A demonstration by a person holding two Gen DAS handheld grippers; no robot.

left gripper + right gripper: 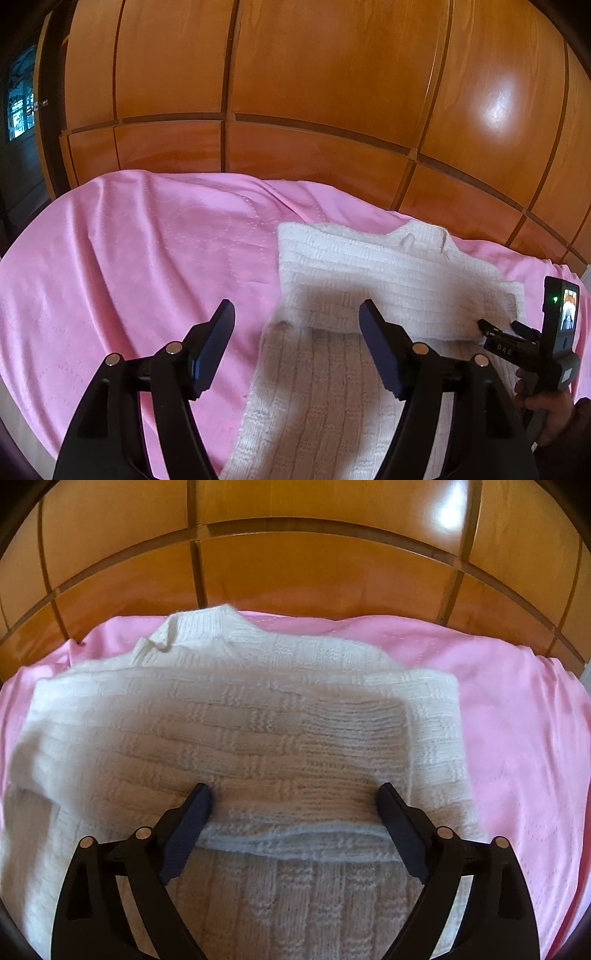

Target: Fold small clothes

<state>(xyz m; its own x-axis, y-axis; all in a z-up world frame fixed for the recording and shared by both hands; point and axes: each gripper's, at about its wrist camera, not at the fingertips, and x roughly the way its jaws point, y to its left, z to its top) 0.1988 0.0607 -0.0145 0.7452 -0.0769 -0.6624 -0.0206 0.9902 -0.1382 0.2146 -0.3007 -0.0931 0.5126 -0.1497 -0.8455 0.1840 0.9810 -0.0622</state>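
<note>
The fingers [201, 805] of the right gripper [293, 794] stand wide apart, tips resting on or just above the folded edge of a white knitted sweater [236, 720], with nothing pinched between them. The left gripper [297, 314] is parted too, its pads clear of the cloth; its left finger hangs over the pink bedspread [129, 258], its right finger over the knit.

The sweater lies on the bedspread, in front of a wooden wardrobe [295, 92]. Its sleeves appear laid across the body, making a thick band across the middle, while the lower part runs toward the cameras. The collar points toward the wardrobe. That lay-out looks like a sleeve fold just set down, which would explain both grippers standing empty: the cloth rests by its own weight.

In the left wrist view the right gripper [496, 326] sits low at the band's right end, held by a hand [546, 402] whose dark sleeve shows at the frame edge. Both tools tilt down toward the bed, the right more steeply, judging by how much knit fills its view. The bottom hem probably needs folding up next.
</note>
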